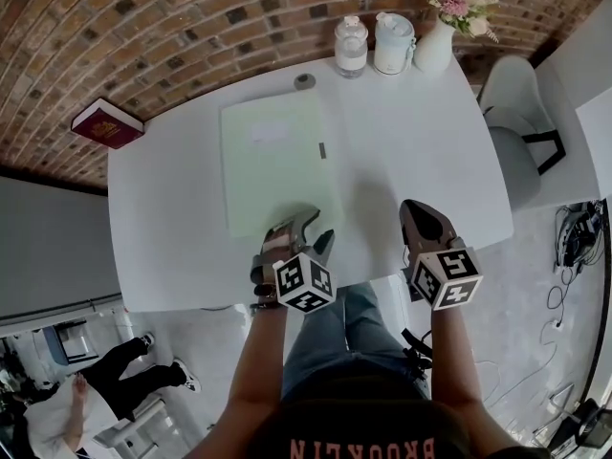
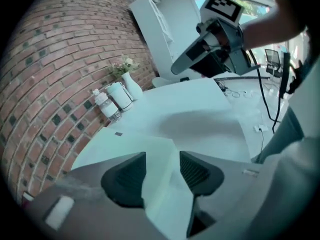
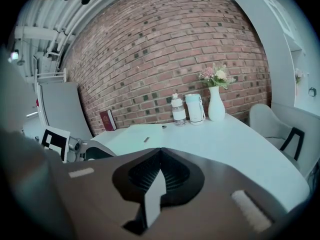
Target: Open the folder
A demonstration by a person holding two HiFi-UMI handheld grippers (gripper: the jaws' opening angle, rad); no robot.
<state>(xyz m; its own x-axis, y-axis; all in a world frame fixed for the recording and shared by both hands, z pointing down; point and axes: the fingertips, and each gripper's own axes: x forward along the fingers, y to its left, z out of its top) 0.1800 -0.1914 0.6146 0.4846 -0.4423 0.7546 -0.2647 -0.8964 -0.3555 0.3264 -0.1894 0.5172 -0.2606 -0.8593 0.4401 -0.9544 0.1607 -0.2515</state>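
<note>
A pale green folder point(image 1: 277, 165) lies flat and closed on the white table point(image 1: 421, 142), with a small dark clasp point(image 1: 322, 149) on its right edge. My left gripper point(image 1: 314, 229) hovers over the folder's near right corner, its jaws open. In the left gripper view point(image 2: 162, 171) the folder's corner point(image 2: 159, 156) shows in the gap between the pads, which do not press on it. My right gripper point(image 1: 416, 210) is held over bare table to the right of the folder, shut and empty; its tips meet in the right gripper view point(image 3: 160, 151).
A red book point(image 1: 107, 122) lies at the table's far left corner. At the far edge stand a bottle point(image 1: 351, 46), a white canister point(image 1: 393, 42) and a vase of flowers point(image 1: 435, 41). A grey chair point(image 1: 516, 132) is at the right. Cables point(image 1: 574, 247) lie on the floor.
</note>
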